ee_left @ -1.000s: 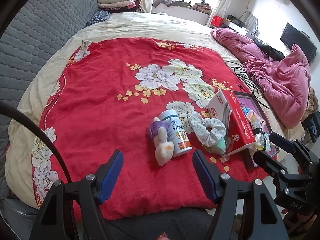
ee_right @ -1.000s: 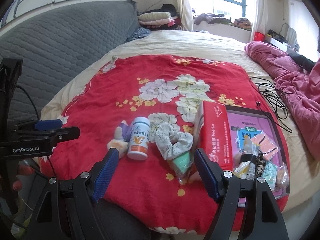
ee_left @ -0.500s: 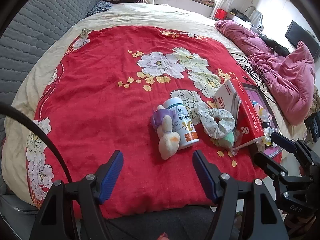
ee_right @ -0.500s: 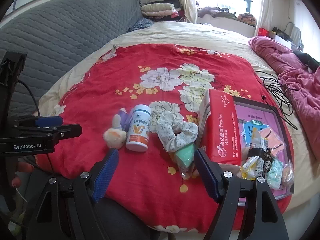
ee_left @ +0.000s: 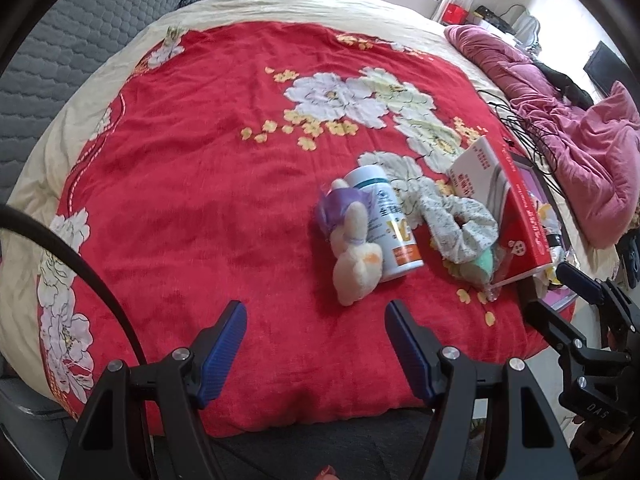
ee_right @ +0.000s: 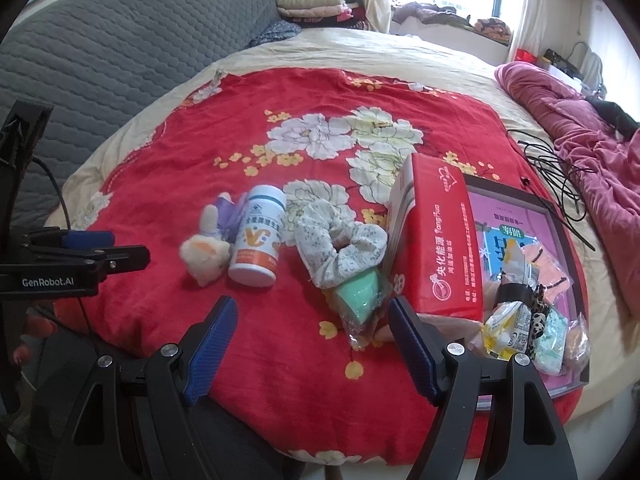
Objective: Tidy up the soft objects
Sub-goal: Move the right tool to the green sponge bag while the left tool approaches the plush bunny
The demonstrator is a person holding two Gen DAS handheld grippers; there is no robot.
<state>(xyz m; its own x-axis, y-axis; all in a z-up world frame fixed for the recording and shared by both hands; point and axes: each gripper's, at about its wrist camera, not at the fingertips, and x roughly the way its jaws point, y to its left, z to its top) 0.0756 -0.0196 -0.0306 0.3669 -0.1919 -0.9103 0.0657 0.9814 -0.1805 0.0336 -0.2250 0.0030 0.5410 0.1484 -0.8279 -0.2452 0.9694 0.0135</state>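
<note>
Take the white vitamin bottle (ee_left: 386, 224) as your landmark: it lies on its side on the red floral blanket (ee_left: 208, 184), and everything soft sits around it. Touching its left side is the small plush toy (ee_left: 354, 252), cream with a purple part; on its other side lies the floral scrunchie (ee_left: 460, 226), with a mint-green packet (ee_right: 358, 294) under the scrunchie's near edge. Beyond the scrunchie stands the red box (ee_right: 438, 240). Your left gripper (ee_left: 316, 344) hangs above the blanket's near edge, short of the plush toy, its blue pads wide apart with nothing between them. Your right gripper (ee_right: 310, 338) is just as wide and empty, its right finger (ee_right: 412, 344) close by the packet and the box's near corner. Only your right view shows what lies past the box: a dark-framed pink tray (ee_right: 568, 248) holding small wrapped packets (ee_right: 520, 320). Your left view hides most of that tray behind the box, but it shows the plush toy's cream end nearest you.
</note>
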